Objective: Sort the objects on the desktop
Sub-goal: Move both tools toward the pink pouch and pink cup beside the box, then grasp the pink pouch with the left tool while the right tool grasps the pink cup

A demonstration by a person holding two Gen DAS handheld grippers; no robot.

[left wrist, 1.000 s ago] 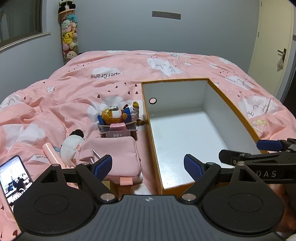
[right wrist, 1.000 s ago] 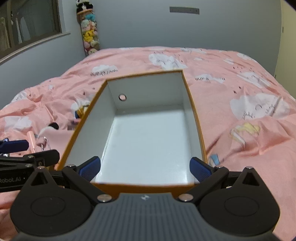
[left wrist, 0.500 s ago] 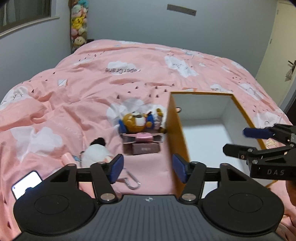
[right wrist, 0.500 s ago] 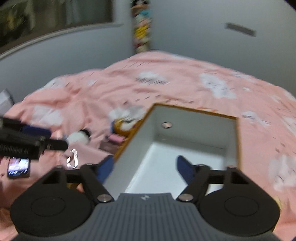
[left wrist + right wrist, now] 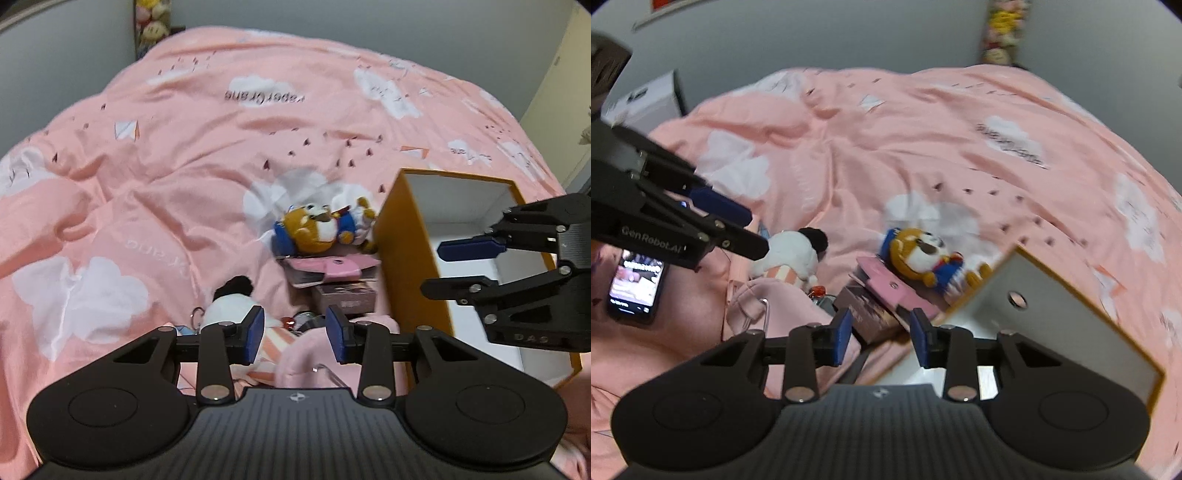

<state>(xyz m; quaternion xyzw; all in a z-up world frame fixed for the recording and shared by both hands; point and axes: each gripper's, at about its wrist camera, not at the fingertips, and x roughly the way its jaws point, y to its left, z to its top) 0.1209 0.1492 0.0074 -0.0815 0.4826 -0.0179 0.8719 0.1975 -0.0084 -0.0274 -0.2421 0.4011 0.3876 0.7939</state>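
Closing with nothing between their blue pads, both hand-held grippers hang over a pile of small things on a pink bed. From its own camera, the left gripper (image 5: 294, 334) has jaws about half apart, with only bedding and clutter visible through the gap; it touches nothing. Just beyond its tips lie a white plush with a black tuft (image 5: 231, 306) and a soft pink pouch (image 5: 314, 354) with a metal clip. The right gripper (image 5: 881, 334) is likewise part-closed and empty, hovering above a dark pinkish box (image 5: 866, 310) and the pouch's edge. Farther out, a flat pink wallet (image 5: 327, 267) rests on top of that box, and an orange bear plush in blue (image 5: 317, 229) lies behind it, right against the orange side of an open box with a white inside (image 5: 402, 266). A lit phone (image 5: 637, 286) lies well off to the left on the pink cloud-print duvet (image 5: 166, 166).
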